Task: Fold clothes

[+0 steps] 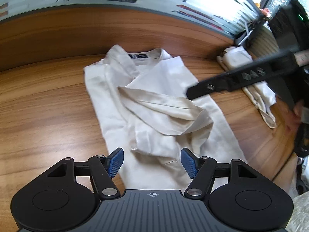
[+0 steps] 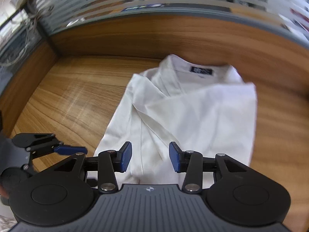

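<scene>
A white shirt (image 1: 170,81) with a dark blue neck label (image 1: 139,56) lies flat on the wooden table (image 1: 48,100), collar at the far end. Its sleeves are folded across the body. My left gripper (image 1: 152,160) hangs open just above the shirt's near part, with a rumpled cuff below the gap and no cloth pinched. My right gripper (image 2: 150,157) is also open over the shirt (image 2: 202,112), its blue pads apart and off the fabric. A black part of the right gripper (image 1: 231,79) reaches in from the right. A blue pad of the left gripper (image 2: 69,150) shows at lower left.
A pile of folded pale clothes (image 1: 237,58) sits at the table's far right. A wooden partition (image 1: 96,29) topped with frosted striped glass runs along the back. Cables (image 2: 25,38) hang behind the glass corner on the left. Bare wood lies left of the shirt.
</scene>
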### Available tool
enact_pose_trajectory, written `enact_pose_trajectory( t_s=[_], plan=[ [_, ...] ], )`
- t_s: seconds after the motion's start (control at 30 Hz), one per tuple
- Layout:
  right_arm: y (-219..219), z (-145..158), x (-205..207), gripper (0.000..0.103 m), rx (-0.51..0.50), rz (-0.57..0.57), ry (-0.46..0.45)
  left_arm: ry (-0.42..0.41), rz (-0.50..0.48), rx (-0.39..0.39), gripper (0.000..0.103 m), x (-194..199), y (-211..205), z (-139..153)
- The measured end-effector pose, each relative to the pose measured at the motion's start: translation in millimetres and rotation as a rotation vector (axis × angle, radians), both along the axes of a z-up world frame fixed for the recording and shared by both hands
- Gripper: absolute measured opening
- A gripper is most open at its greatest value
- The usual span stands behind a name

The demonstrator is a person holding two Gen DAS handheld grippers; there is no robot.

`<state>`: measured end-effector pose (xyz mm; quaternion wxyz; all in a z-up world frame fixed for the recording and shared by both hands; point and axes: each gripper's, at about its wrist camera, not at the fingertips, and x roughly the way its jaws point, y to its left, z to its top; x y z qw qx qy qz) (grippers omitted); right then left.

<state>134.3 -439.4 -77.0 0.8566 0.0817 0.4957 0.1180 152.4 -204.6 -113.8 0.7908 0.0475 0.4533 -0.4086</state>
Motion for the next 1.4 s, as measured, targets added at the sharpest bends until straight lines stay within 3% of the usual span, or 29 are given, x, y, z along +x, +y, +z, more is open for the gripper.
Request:
enact_pose_trajectory(
  t_s=[0.17, 0.43, 0.5, 0.57, 0.67, 0.87, 1.17, 1.4],
  plan=[
    [33, -17, 42, 0.048, -0.047, 0.054, -0.011, -0.021, 0.023, 0.026, 0.068, -2, 4, 0],
    [65, -51, 86, 0.045, -0.107, 0.046, 0.013, -0.027, 0.047, 0.052, 0.072, -6, 12, -1],
    [65, -56, 88, 0.008, -0.122, 0.042, 0.02, -0.025, 0.055, 0.061, 0.073, -7, 12, -2],
    [61, -54, 86, 0.002, -0.122, 0.025, 0.011, -0.019, 0.063, 0.071, 0.073, -8, 14, -3],
    [47, -38, 72, 0.001, -0.103, -0.018, -0.034, -0.01, 0.079, 0.088, 0.077, -7, 15, -3],
    [-6, -8, 26, 0.001, -0.063, -0.172, -0.074, -0.012, 0.114, 0.093, 0.103, -11, 17, 3],
    [-68, -6, -60, 0.002, -0.029, -0.378, -0.014, -0.083, 0.043, 0.181, 0.103, -35, 2, 7],
    [-73, -2, -97, 0.005, -0.019, -0.419, -0.025, -0.073, -0.125, 0.205, 0.103, -62, -26, -2]
  ],
)
